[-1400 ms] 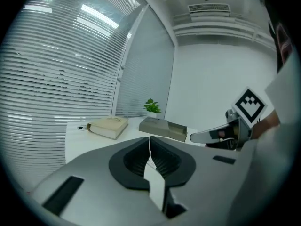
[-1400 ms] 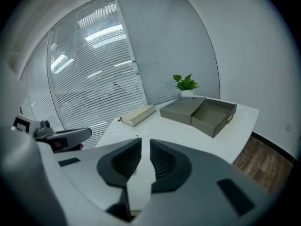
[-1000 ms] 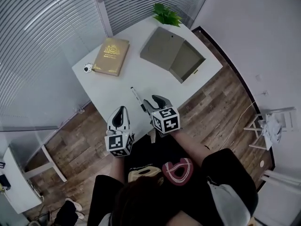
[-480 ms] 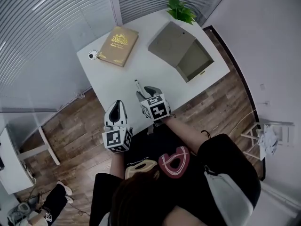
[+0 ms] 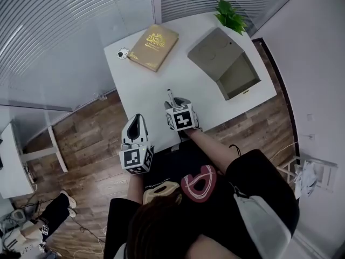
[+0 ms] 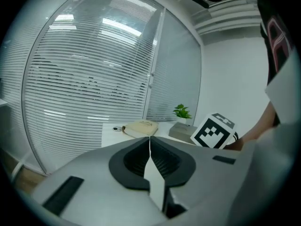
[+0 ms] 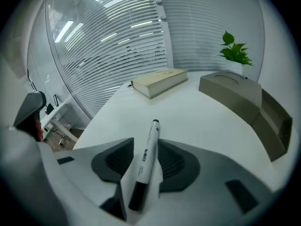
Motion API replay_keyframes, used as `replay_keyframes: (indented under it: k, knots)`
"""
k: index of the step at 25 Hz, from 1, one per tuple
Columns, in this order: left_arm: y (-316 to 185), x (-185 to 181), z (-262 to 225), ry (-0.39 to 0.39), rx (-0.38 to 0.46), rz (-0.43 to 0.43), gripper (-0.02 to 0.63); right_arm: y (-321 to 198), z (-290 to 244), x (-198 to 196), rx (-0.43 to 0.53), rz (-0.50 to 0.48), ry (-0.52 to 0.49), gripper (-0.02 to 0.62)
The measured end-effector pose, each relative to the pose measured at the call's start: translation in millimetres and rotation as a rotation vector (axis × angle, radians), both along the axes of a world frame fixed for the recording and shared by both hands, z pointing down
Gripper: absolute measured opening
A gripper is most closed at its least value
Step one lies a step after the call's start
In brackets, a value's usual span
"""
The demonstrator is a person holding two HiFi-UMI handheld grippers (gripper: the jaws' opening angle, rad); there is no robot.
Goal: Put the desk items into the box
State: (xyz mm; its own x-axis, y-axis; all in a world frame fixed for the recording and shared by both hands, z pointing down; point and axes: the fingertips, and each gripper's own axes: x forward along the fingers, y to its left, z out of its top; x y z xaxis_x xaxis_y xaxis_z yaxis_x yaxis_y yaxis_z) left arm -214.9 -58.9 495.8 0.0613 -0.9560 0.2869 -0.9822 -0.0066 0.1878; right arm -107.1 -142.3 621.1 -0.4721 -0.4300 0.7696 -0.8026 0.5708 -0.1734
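Note:
A white marker (image 7: 146, 150) with a black cap lies on the white table (image 5: 145, 90), also visible as the marker (image 5: 170, 96) from the head view. My right gripper (image 7: 146, 143) is lowered over it, open, with a jaw on either side and small gaps between the pads and the marker. The open grey box (image 5: 227, 65) stands at the table's far right, its lid up. A tan book (image 5: 154, 46) lies at the far left. My left gripper (image 5: 136, 118) hangs off the table's near edge; in its own view the left gripper (image 6: 149, 147) is shut and empty.
A small potted plant (image 5: 230, 16) stands behind the box at the far corner. A small round item (image 5: 123, 53) lies beside the book. Wood floor surrounds the table, with a white stand (image 5: 54, 150) to the left. Window blinds line the back.
My right gripper has come down and forward over the marker, which now lies between its jaws. The left gripper shifted slightly beside the table's edge.

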Motion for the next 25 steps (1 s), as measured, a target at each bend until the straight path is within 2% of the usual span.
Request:
replay_keyframes:
  k: [5,11,17,25]
  knots:
    - [0.1,-1.3,0.5,-0.001,-0.008,-0.015,0.020,-1.7,7.7,3.3,-0.006,0.007,0.032,0.159]
    - [-0.5,13.8,2.6,0.002,-0.022,0.013,0.020,-5.5,8.0,2.2,0.039,-0.006,0.047,0.124]
    - [-1.1,22.4,6.6,0.003,-0.028,0.028,0.019,-4.8,4.2,5.3,0.054,-0.030,0.108,0.110]
    - [-3.1,23.7,8.9,-0.002,-0.027,0.032,0.020,-7.0,6.0,8.0,0.046,-0.044,0.118,0.080]
